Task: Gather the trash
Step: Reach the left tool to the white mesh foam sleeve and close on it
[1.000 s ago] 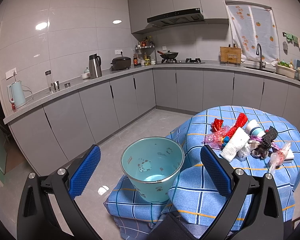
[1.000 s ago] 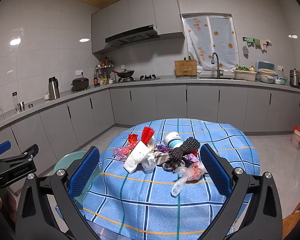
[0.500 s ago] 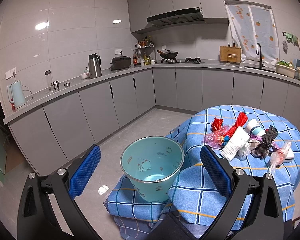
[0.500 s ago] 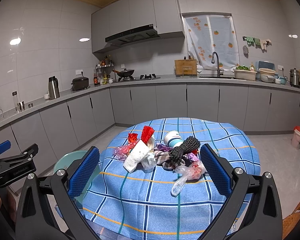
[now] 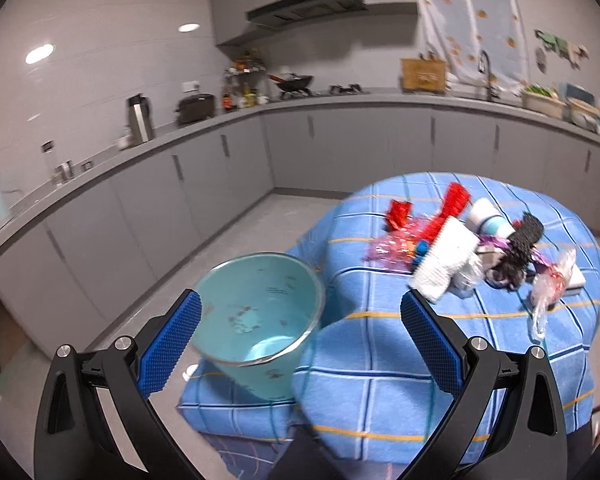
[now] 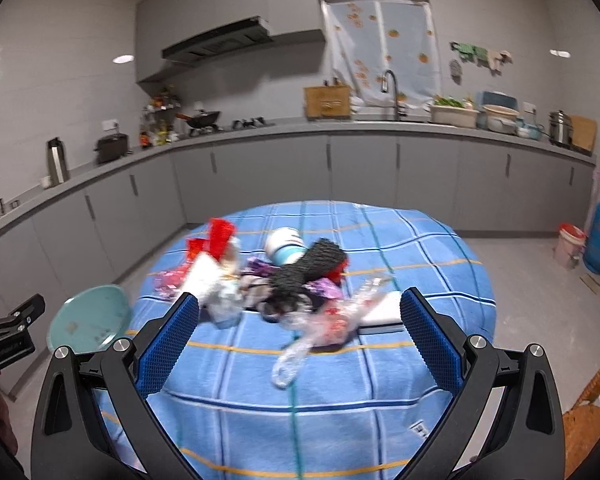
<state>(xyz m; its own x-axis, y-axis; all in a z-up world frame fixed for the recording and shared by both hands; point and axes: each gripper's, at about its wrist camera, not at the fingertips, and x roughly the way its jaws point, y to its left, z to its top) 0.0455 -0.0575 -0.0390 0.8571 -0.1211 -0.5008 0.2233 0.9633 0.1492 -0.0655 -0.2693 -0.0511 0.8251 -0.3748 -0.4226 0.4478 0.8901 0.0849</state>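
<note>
1. Blue checked cloth covers the round counter [image 6: 380, 360], and the trash sits in one heap near its centre: a white foam net sleeve [image 6: 204, 276], red foil wrappers [image 6: 219, 236], a white-and-blue paper cup on its side [image 6: 285, 245], a black mesh net [image 6: 308, 266] and a clear crinkled plastic bag [image 6: 324, 326].
2. Against the views of half a second ago, both cameras now sit closer to the heap and are smeared with motion blur; the heap has grown in frame and slid down it. I judge the approach has begun, with nothing picked yet.
3. The right gripper [image 6: 298, 336] has its blue pads wide apart and empty, with the plastic bag framed between them at 12 o'clock.
4. The left gripper [image 5: 300, 334] is likewise spread and empty; the pale teal plastic bin [image 5: 260, 320] stands on a cloth-covered seat at its 11 o'clock, just beside the counter's edge.
5. The bin is open-topped and looks empty. The heap lies well in from the counter rim, with bare cloth on the near side, so a low approach looks unobstructed.
6. The bag's loose tail points toward the near edge.
</note>
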